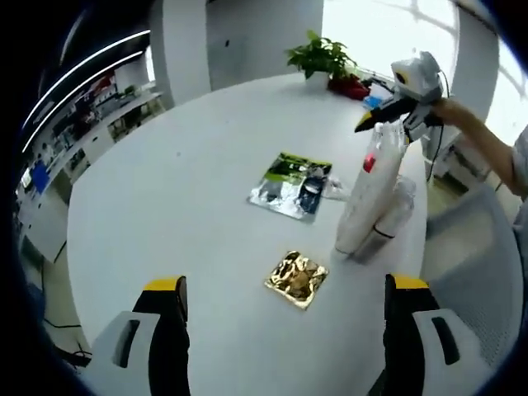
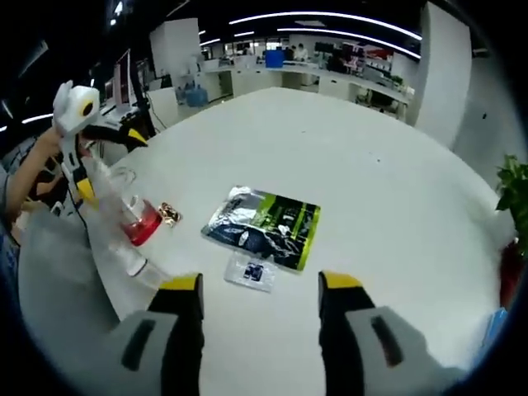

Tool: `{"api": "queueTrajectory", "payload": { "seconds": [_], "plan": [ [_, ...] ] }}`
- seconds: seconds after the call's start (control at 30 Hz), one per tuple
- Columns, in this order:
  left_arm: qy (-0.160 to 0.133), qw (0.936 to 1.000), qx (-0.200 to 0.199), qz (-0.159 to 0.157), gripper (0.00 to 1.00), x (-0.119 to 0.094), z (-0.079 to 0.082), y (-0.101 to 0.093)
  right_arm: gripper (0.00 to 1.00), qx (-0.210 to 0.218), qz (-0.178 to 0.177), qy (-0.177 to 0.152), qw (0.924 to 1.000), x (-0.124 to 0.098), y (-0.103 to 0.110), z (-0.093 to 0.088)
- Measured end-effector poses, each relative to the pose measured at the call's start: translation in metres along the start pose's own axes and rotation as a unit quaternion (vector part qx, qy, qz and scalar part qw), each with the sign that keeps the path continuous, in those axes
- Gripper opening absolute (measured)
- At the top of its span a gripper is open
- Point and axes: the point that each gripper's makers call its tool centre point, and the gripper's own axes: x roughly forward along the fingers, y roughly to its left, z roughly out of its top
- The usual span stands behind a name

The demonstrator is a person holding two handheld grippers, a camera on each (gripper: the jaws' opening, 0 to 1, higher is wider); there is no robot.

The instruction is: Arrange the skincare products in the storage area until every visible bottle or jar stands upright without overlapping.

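On the white desk [image 1: 206,148], a tall white bottle [image 1: 367,194] leans ahead and right of the left hand-held gripper [image 1: 286,283], touching a clear bottle [image 1: 398,210]. Nearer lie a green sachet [image 1: 290,186] and a gold packet [image 1: 297,279]. Both it and the right hand-held gripper [image 2: 260,282] are spread, empty. I'd take the white bottle squarely mid-body, stand it flat clear of its neighbour, then release.

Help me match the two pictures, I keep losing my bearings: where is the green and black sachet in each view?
Left gripper view: green and black sachet lies centre, beyond the gold packet.
Right gripper view: sachet lies centre, just beyond the open jaws.
Shared landmark: the potted plant.
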Motion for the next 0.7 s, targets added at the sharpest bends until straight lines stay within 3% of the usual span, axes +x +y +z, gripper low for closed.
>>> {"api": "queueTrajectory", "payload": {
  "seconds": [0.4,0.7],
  "plan": [
    [-0.007,0.9998,-0.019,0.005,0.93,0.023,0.011,0.012,0.45,0.024,0.008,0.000,0.9997,0.021,-0.012,0.012],
    [-0.004,0.9995,-0.028,-0.015,0.75,0.043,0.015,0.012,0.45,0.037,0.003,0.008,0.9993,0.033,-0.030,0.023]
  ]
}}
